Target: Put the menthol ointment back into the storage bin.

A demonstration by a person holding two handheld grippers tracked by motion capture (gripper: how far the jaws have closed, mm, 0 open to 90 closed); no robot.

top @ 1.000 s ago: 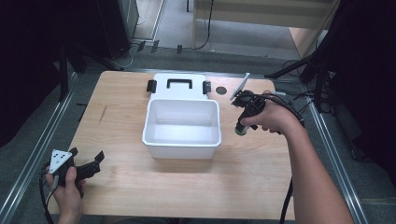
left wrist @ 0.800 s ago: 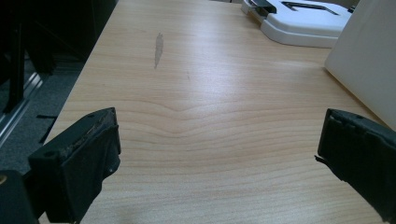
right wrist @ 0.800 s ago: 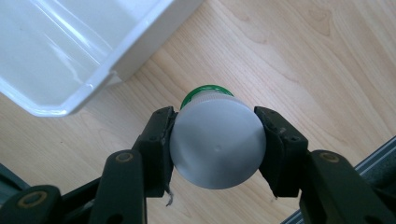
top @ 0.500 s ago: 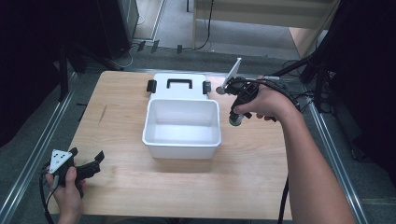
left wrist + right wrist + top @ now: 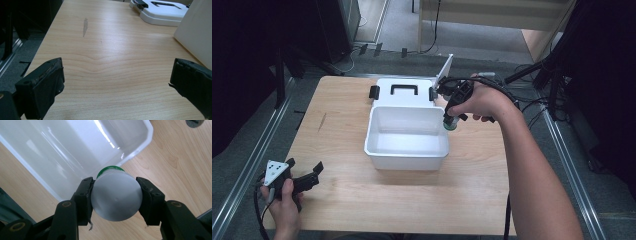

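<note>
A small bottle [image 5: 115,196] with a green cap is clamped between the jaws of my right gripper [image 5: 115,183], its grey base toward the camera and its cap pointing down. From above, the right gripper [image 5: 451,119] hangs with the bottle [image 5: 449,125] over the right rim of an empty white bin [image 5: 407,161] in the middle of the table. The bin's inside [image 5: 75,142] lies just beyond the cap. My left gripper [image 5: 306,166] rests at the table's front left, jaws wide apart, with bare wood between them [image 5: 117,72].
The bin's white lid [image 5: 404,92] with black handle and latches lies flat behind the bin, and shows at the far edge [image 5: 162,11] from the left gripper. A small dark disc [image 5: 193,122] lies on the wood right of the bin. Cables trail off the table's right side.
My right gripper has lifted and carried the bottle leftward from the table's right side to the bin's right rim. The left gripper has stayed put.
</note>
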